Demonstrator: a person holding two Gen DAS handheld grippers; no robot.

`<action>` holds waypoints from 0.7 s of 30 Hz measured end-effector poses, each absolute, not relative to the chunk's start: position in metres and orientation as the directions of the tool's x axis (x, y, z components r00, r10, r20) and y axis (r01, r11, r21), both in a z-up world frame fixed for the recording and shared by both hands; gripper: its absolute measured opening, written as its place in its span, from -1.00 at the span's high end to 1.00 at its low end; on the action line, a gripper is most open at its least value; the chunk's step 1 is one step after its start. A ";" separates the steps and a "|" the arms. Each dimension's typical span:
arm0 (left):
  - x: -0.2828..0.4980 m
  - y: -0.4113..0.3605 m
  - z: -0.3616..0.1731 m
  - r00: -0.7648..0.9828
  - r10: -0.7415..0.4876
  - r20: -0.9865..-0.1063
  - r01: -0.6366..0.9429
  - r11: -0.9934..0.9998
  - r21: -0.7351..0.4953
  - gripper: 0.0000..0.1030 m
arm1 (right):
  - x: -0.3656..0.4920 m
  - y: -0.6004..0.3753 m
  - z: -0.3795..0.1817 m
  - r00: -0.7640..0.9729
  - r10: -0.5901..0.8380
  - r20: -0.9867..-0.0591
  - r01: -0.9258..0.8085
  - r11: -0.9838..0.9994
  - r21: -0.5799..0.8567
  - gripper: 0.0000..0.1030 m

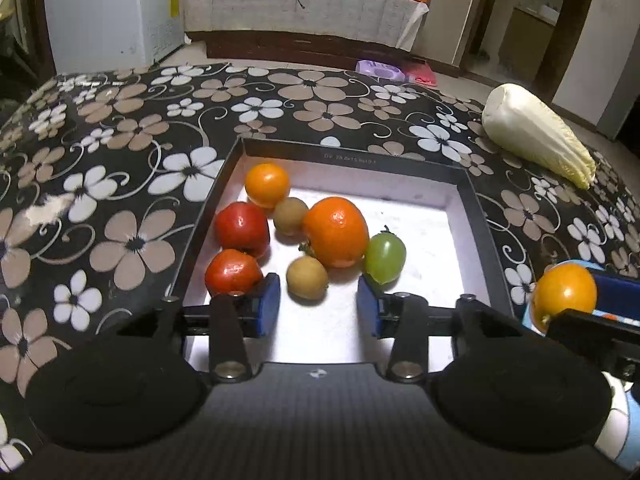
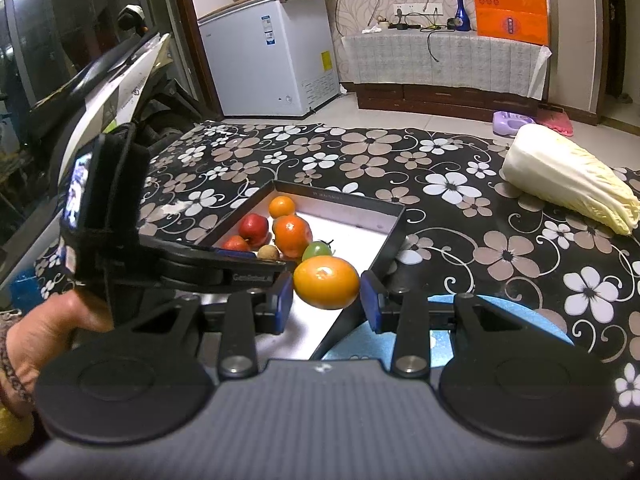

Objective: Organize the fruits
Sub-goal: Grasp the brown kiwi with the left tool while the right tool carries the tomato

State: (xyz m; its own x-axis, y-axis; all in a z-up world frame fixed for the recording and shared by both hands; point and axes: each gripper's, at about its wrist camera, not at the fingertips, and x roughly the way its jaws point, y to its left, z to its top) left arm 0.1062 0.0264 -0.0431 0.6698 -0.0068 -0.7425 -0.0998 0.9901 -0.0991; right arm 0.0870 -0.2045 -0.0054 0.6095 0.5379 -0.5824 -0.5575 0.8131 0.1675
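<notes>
A black-rimmed tray (image 1: 472,200) with a white floor holds several fruits: two red ones (image 1: 242,229), a large orange (image 1: 336,232), a small orange (image 1: 267,185), two brown ones (image 1: 307,279) and a green one (image 1: 385,257). My left gripper (image 1: 319,306) is open and empty, low over the tray's near end, with the near brown fruit just ahead of its fingers. My right gripper (image 2: 326,300) is shut on a yellow-orange fruit (image 2: 326,282) and holds it above the tray's near right corner (image 2: 394,236). That fruit also shows in the left wrist view (image 1: 564,294).
A napa cabbage (image 1: 536,134) lies on the flowered cloth (image 1: 120,140) to the right of the tray. A light blue plate (image 2: 500,320) sits under my right gripper. The left gripper body (image 2: 180,264) and the hand holding it are on the left in the right wrist view.
</notes>
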 end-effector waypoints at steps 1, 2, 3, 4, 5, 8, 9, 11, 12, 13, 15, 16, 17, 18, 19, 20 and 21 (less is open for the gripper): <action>0.107 0.026 -0.043 0.671 -0.002 -0.741 -0.099 0.991 -0.092 0.38 | 0.087 -0.205 -0.005 0.610 0.538 -0.583 -0.558 0.813 0.167 0.23; 0.106 0.026 -0.043 0.672 0.000 -0.741 -0.097 0.991 -0.088 0.45 | 0.087 -0.205 -0.005 0.609 0.537 -0.583 -0.558 0.813 0.167 0.23; 0.106 0.026 -0.043 0.672 -0.003 -0.740 -0.094 0.992 -0.089 0.46 | 0.087 -0.205 -0.005 0.609 0.537 -0.583 -0.558 0.813 0.167 0.23; 0.105 0.026 -0.043 0.672 -0.005 -0.741 -0.089 0.992 -0.088 0.46 | 0.087 -0.205 -0.005 0.609 0.538 -0.583 -0.558 0.813 0.167 0.23; 0.104 0.025 -0.043 0.671 -0.004 -0.741 -0.084 0.993 -0.081 0.47 | 0.087 -0.205 -0.005 0.609 0.538 -0.583 -0.558 0.813 0.167 0.23; 0.101 0.023 -0.041 0.667 -0.009 -0.745 -0.073 0.994 -0.078 0.47 | 0.088 -0.206 -0.005 0.611 0.537 -0.581 -0.555 0.815 0.170 0.23; 0.099 0.022 -0.039 0.668 -0.017 -0.744 -0.066 0.994 -0.082 0.47 | 0.088 -0.206 -0.005 0.612 0.537 -0.580 -0.554 0.815 0.170 0.23; 0.093 0.020 -0.034 0.677 -0.024 -0.735 -0.051 0.996 -0.079 0.47 | 0.088 -0.206 -0.005 0.613 0.538 -0.579 -0.555 0.815 0.169 0.23; 0.091 0.018 -0.032 0.681 -0.026 -0.731 -0.043 0.996 -0.075 0.47 | 0.087 -0.206 -0.004 0.613 0.539 -0.578 -0.556 0.814 0.169 0.23; 0.089 0.017 -0.030 0.681 -0.024 -0.731 -0.040 0.997 -0.070 0.47 | 0.087 -0.206 -0.004 0.613 0.540 -0.576 -0.558 0.813 0.168 0.23; 0.086 0.016 -0.030 0.674 -0.025 -0.738 -0.038 0.997 -0.069 0.47 | 0.086 -0.207 -0.003 0.614 0.541 -0.574 -0.559 0.812 0.168 0.23; 0.084 0.016 -0.029 0.671 -0.025 -0.741 -0.037 0.997 -0.068 0.47 | 0.086 -0.207 -0.003 0.614 0.541 -0.574 -0.559 0.812 0.167 0.23; 0.083 0.016 -0.028 0.671 -0.024 -0.741 -0.038 0.997 -0.067 0.47 | 0.086 -0.207 -0.003 0.614 0.541 -0.574 -0.559 0.812 0.167 0.23; 0.081 0.016 -0.026 0.673 -0.025 -0.739 -0.037 0.997 -0.067 0.47 | 0.085 -0.207 -0.002 0.614 0.542 -0.574 -0.560 0.812 0.167 0.23; 0.079 0.017 -0.024 0.675 -0.025 -0.737 -0.036 0.997 -0.067 0.46 | 0.085 -0.207 -0.002 0.613 0.542 -0.574 -0.561 0.811 0.167 0.23; 0.078 0.017 -0.022 0.678 -0.025 -0.735 -0.035 0.997 -0.066 0.47 | 0.085 -0.206 -0.002 0.613 0.542 -0.575 -0.562 0.811 0.166 0.23; 0.076 0.017 -0.021 0.679 -0.026 -0.734 -0.035 0.997 -0.067 0.47 | 0.085 -0.206 -0.002 0.612 0.543 -0.574 -0.563 0.810 0.165 0.23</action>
